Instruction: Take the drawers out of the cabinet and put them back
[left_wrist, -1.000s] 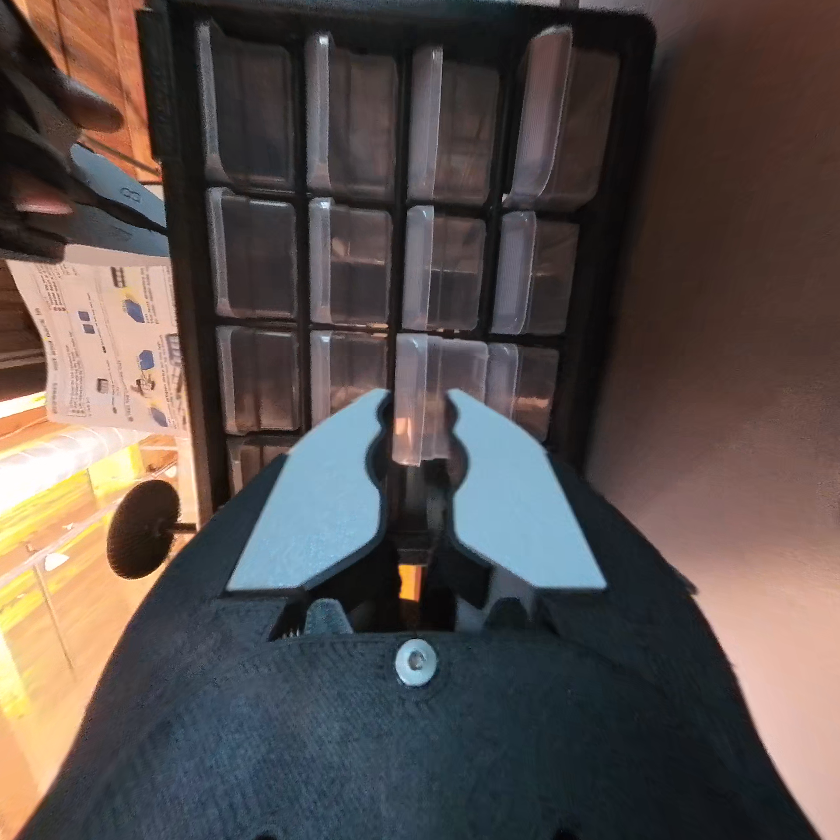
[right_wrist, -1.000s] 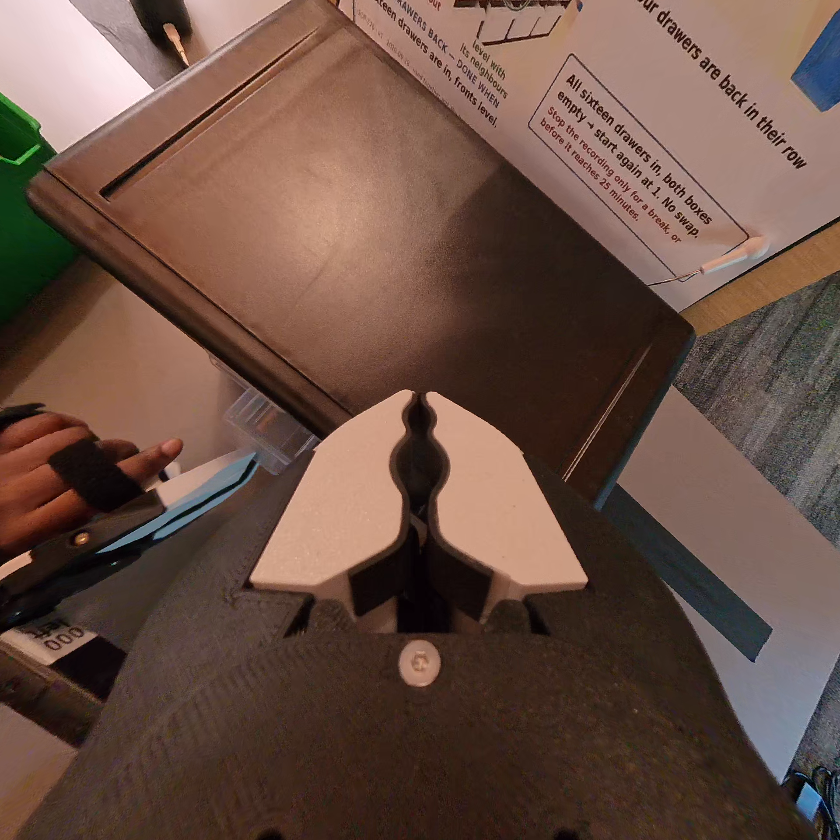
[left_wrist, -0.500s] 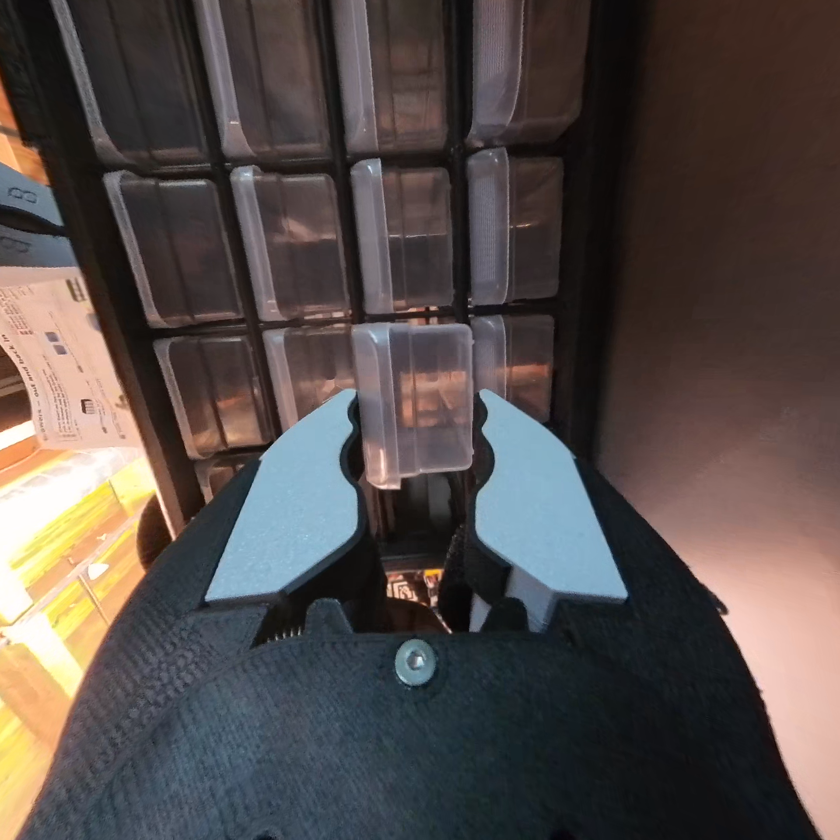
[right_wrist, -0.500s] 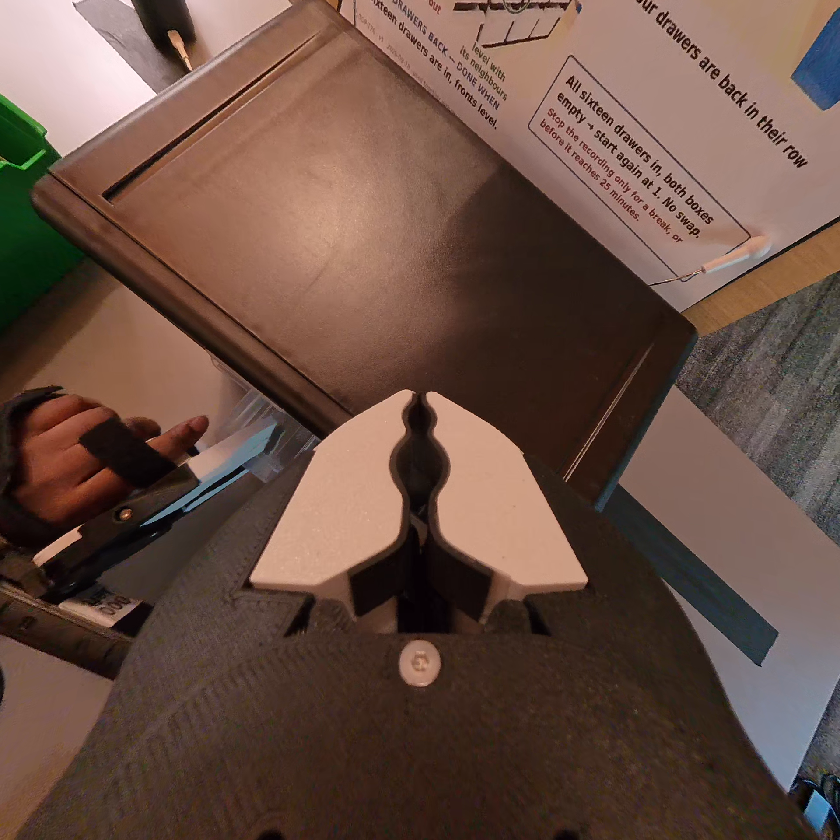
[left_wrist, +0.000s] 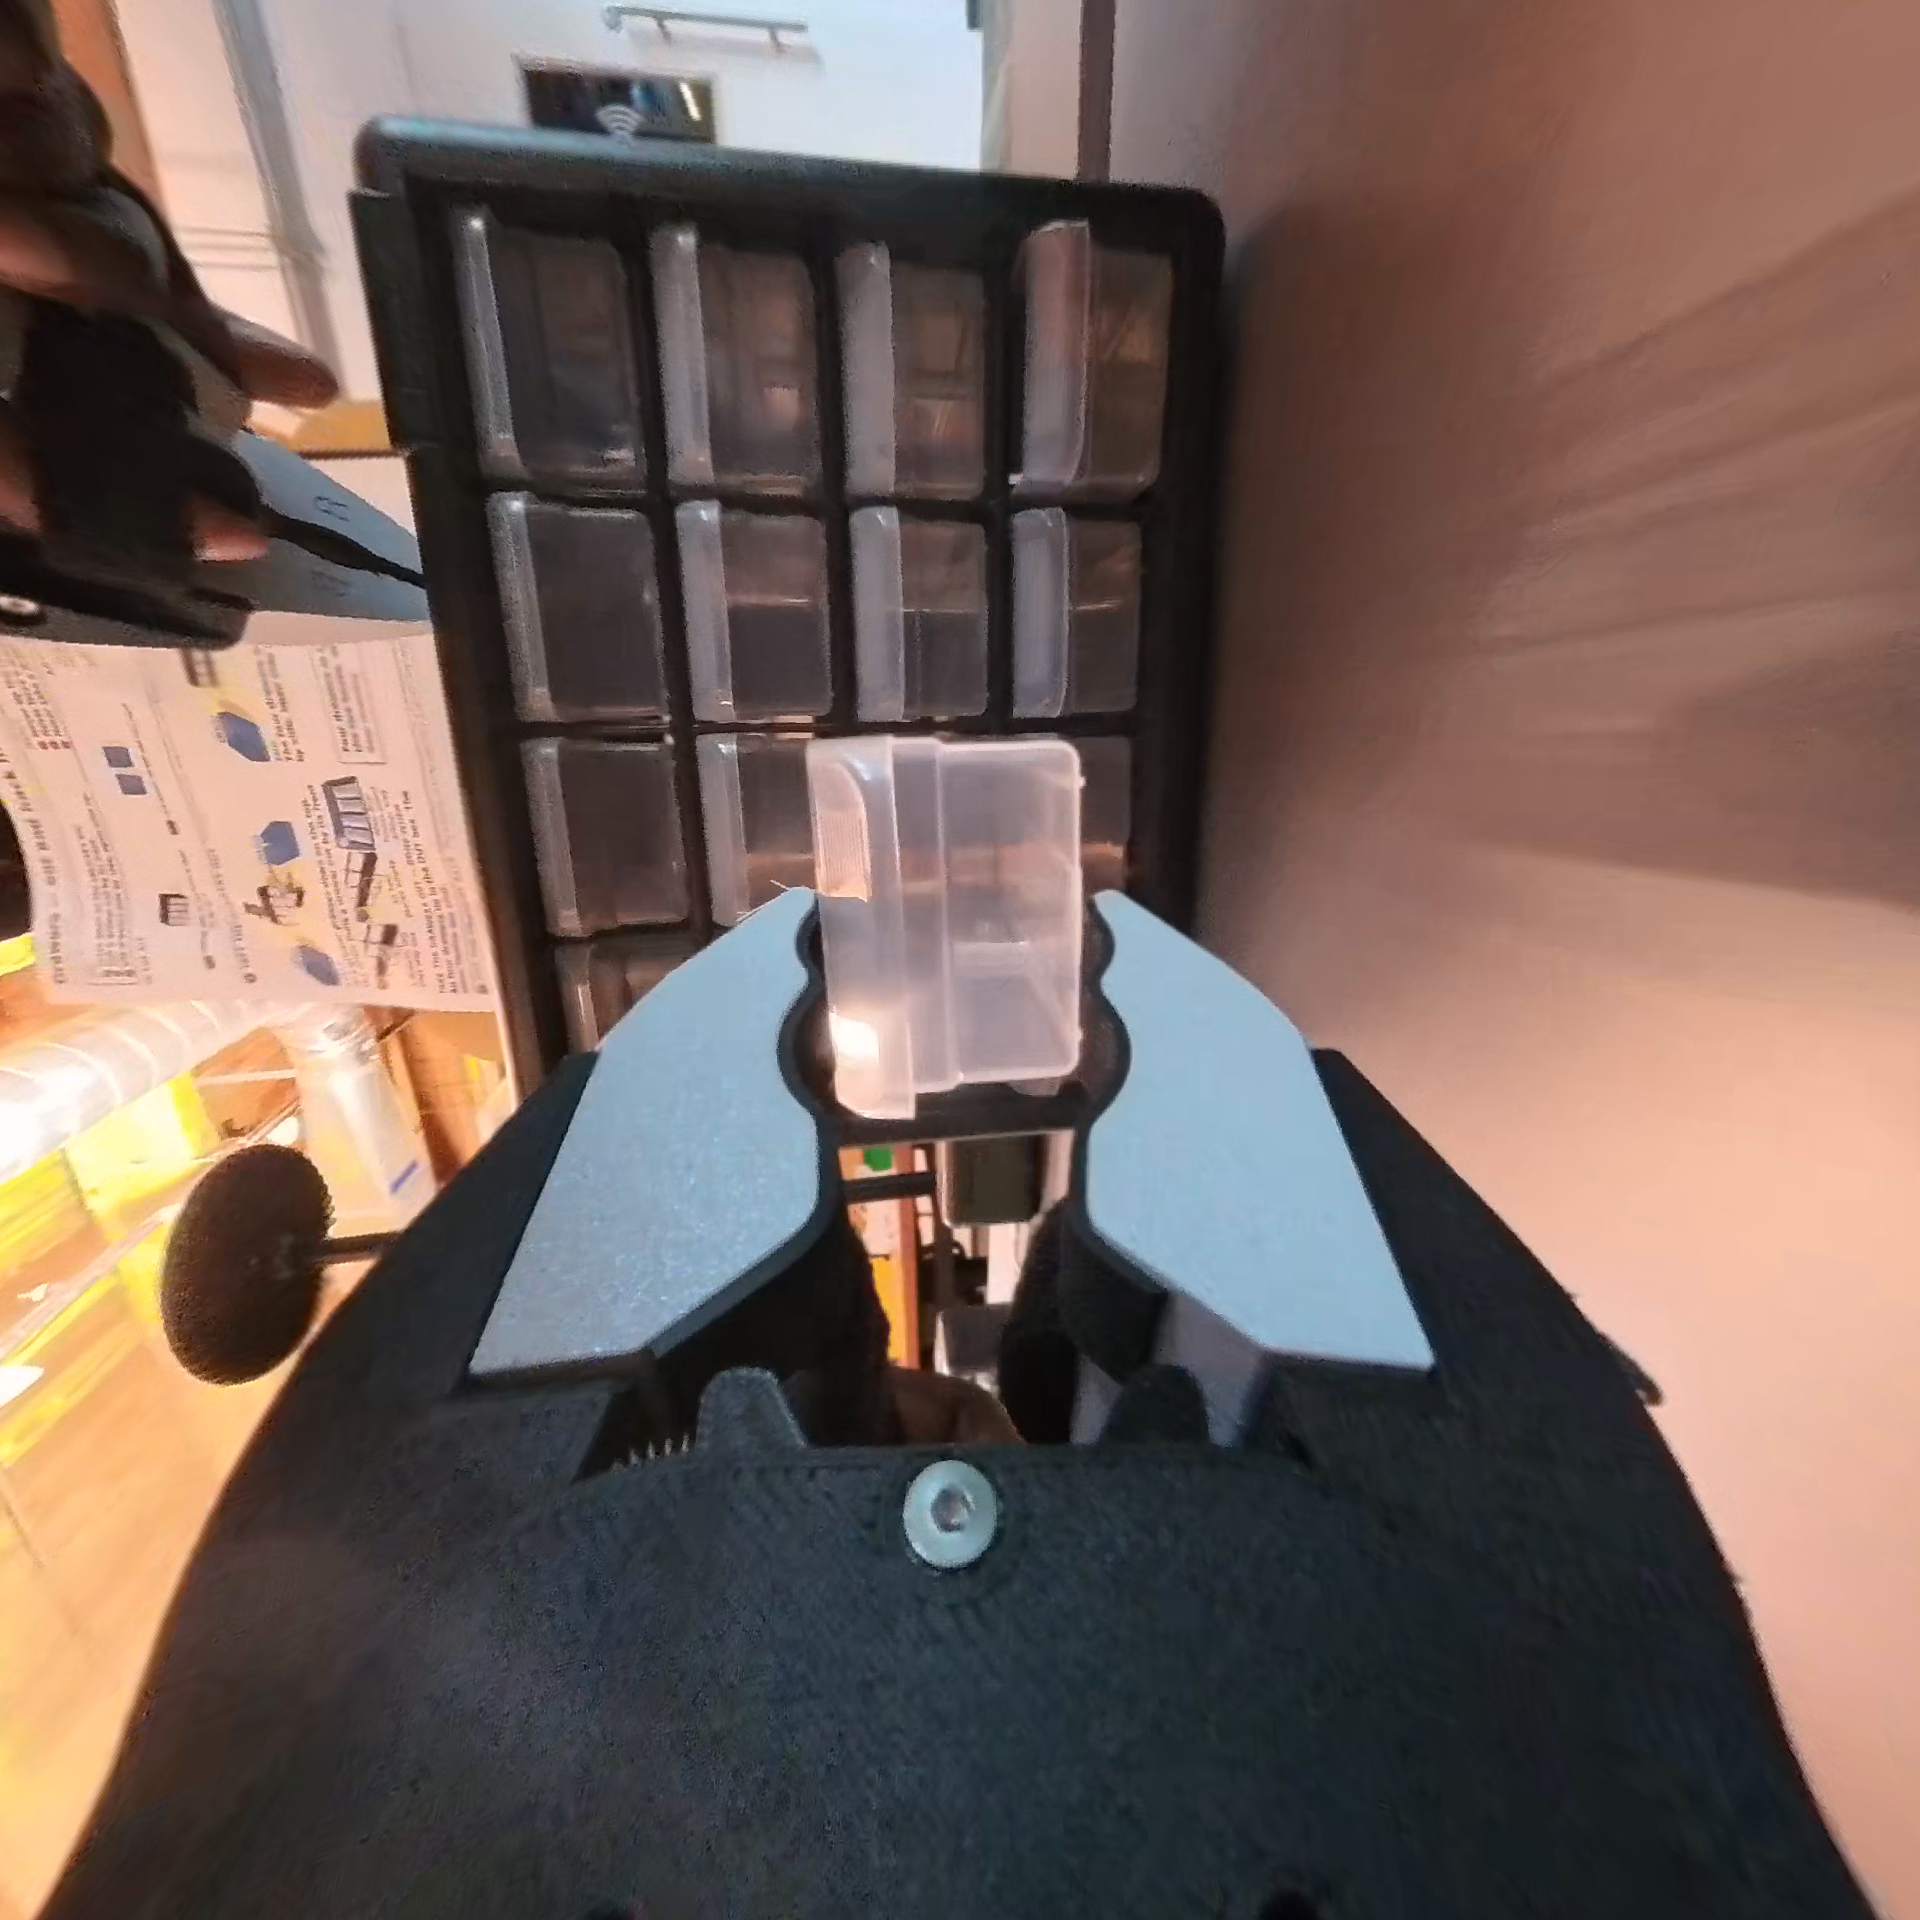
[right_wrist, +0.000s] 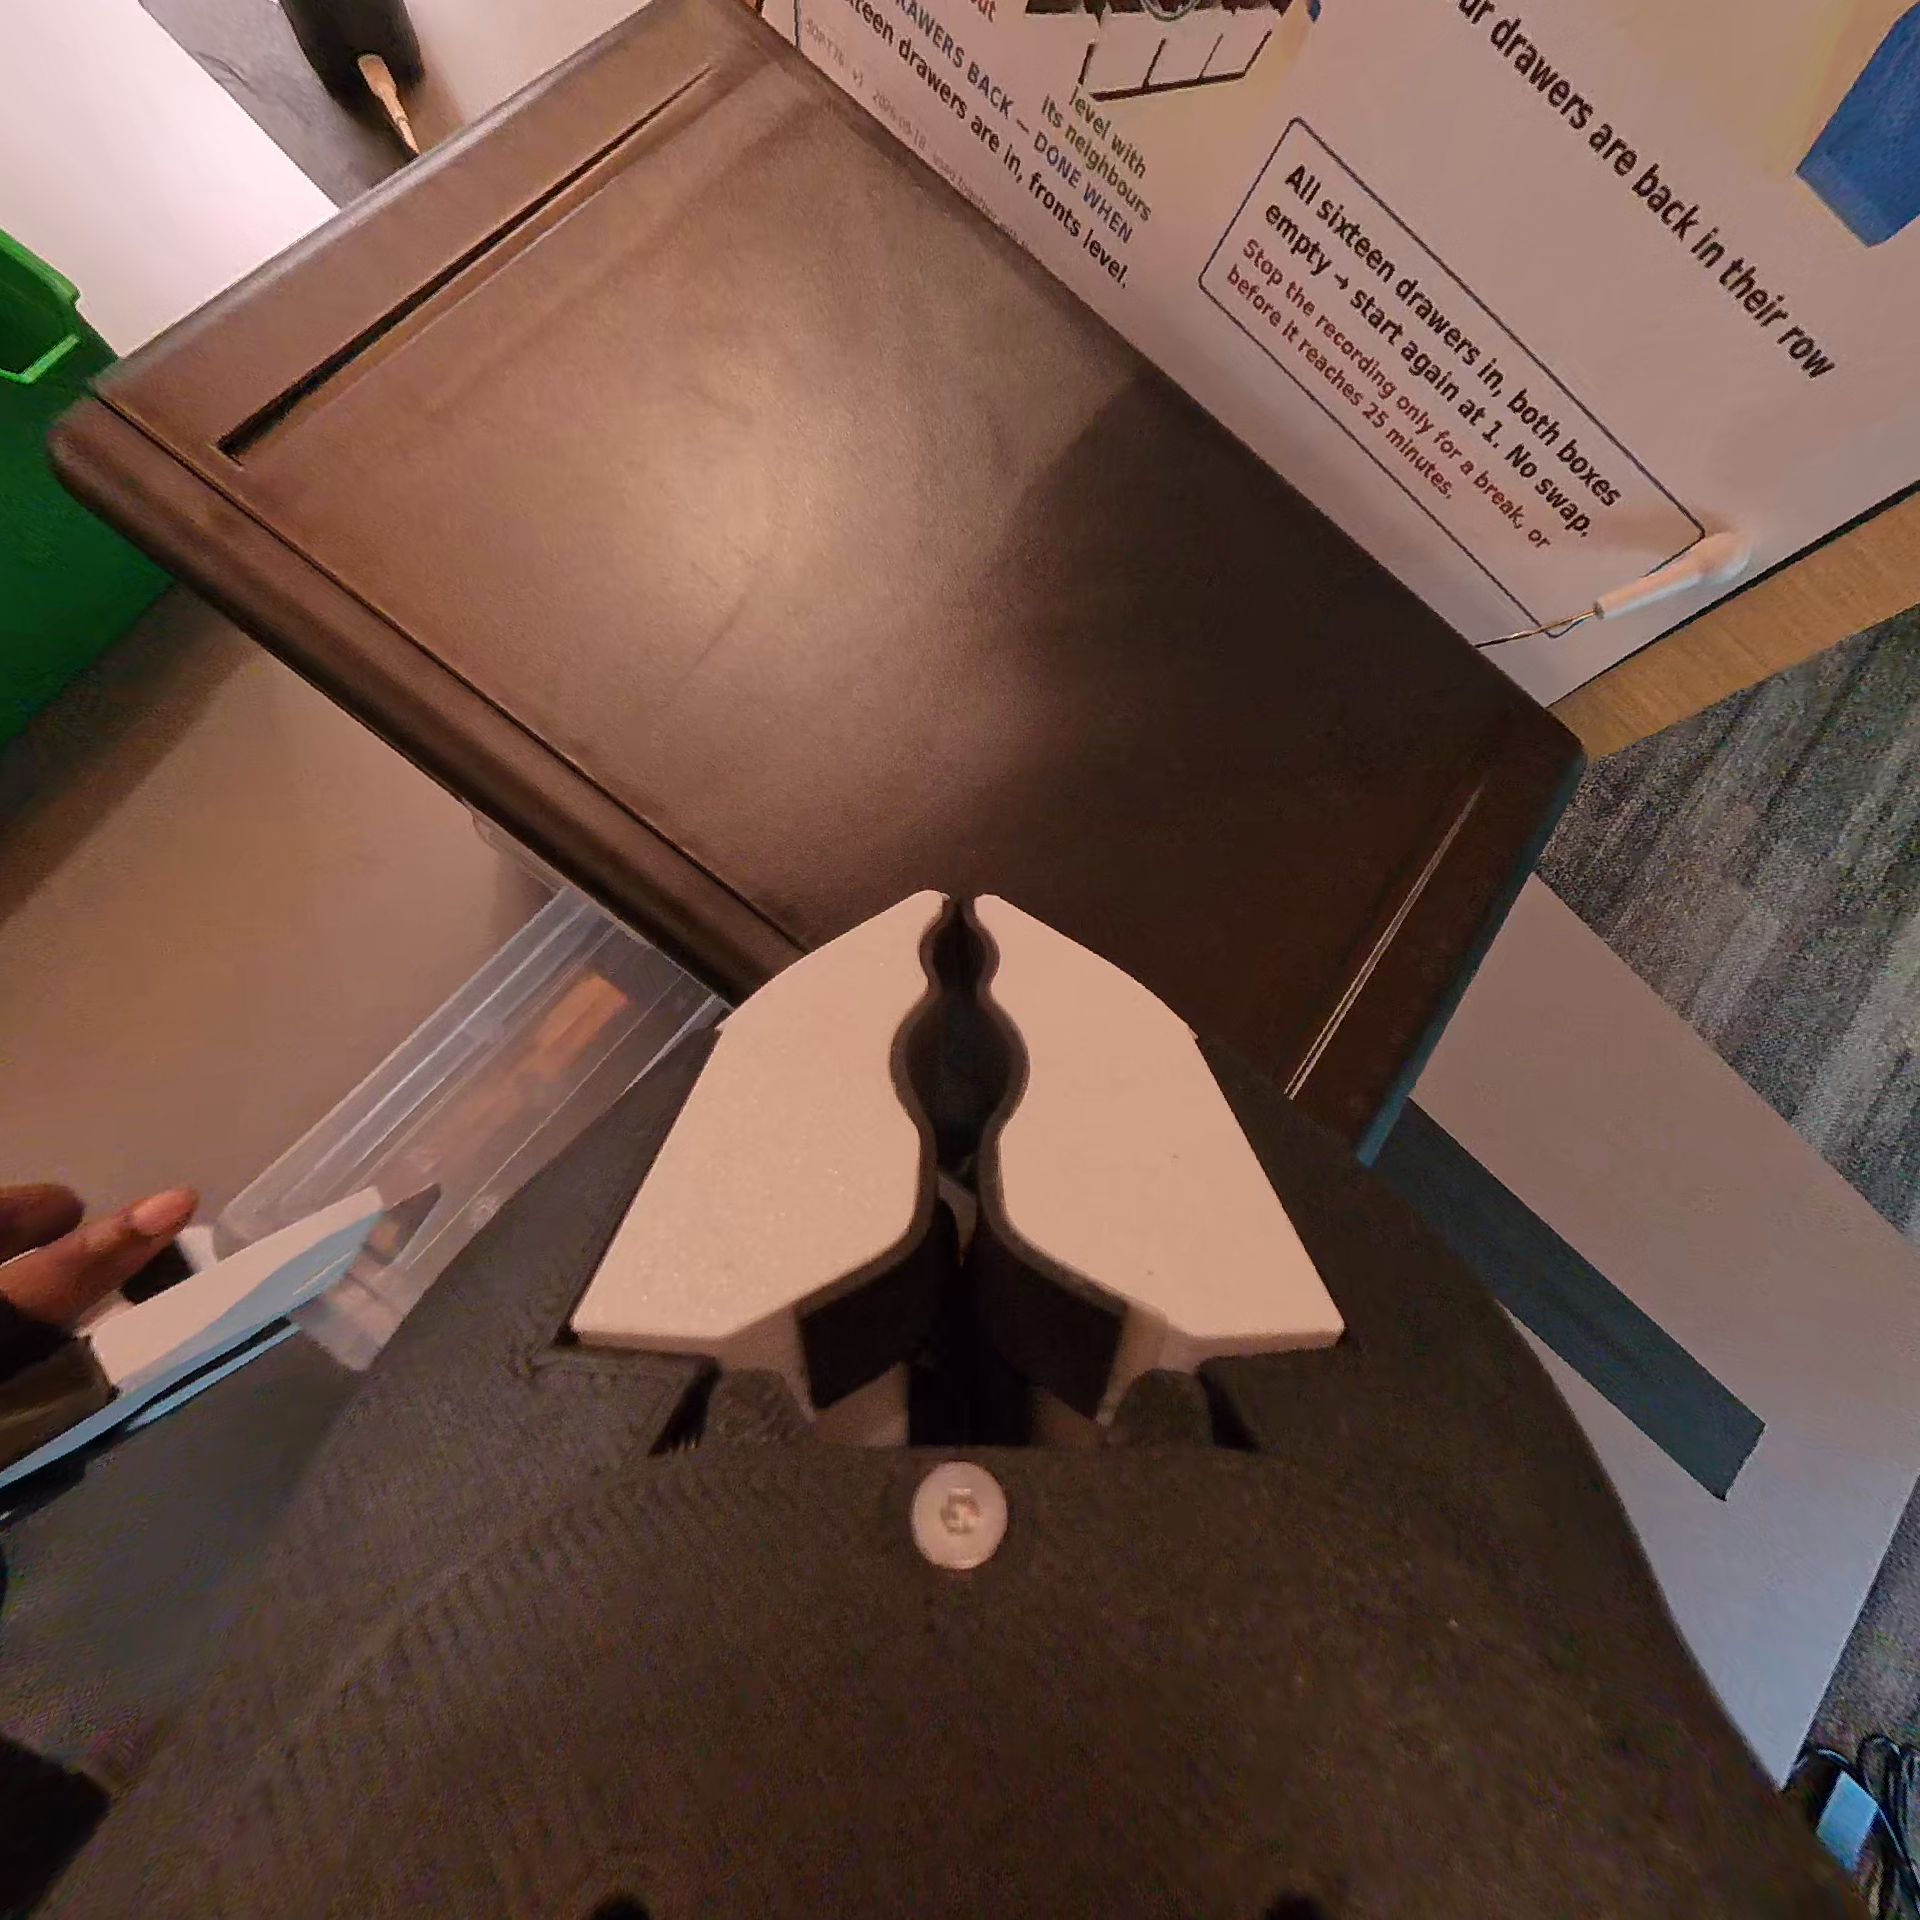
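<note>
Holding a clear plastic drawer clamped between its two grey fingers, the left gripper has that drawer free of the black cabinet, which stands straight ahead of it. Just beyond the drawer, the bay it seems to belong to looks open, though the drawer itself hides most of that spot. Every other drawer in view ahead of the fingers sits in its bay; the one at the far right of the farthest row juts out a little more than its neighbours. The nearest row is mostly hidden behind the gripper's own body, so its state cannot be told.

The right gripper has its fingers together with nothing between them, hovering close above the dark top panel of the cabinet; whether it presses on the panel cannot be told. Off to its left, the clear drawer and the other gripper show below the cabinet's front edge.

By this reading the removal stage is early: one drawer out, the rest still to pull, and all the returning yet to do.

As for writing, a printed instruction sheet with small blue pictures stands to the left of the left gripper, and a larger printed poster lies beyond the right gripper. No brand mark is legible on cabinet or drawers.
</note>
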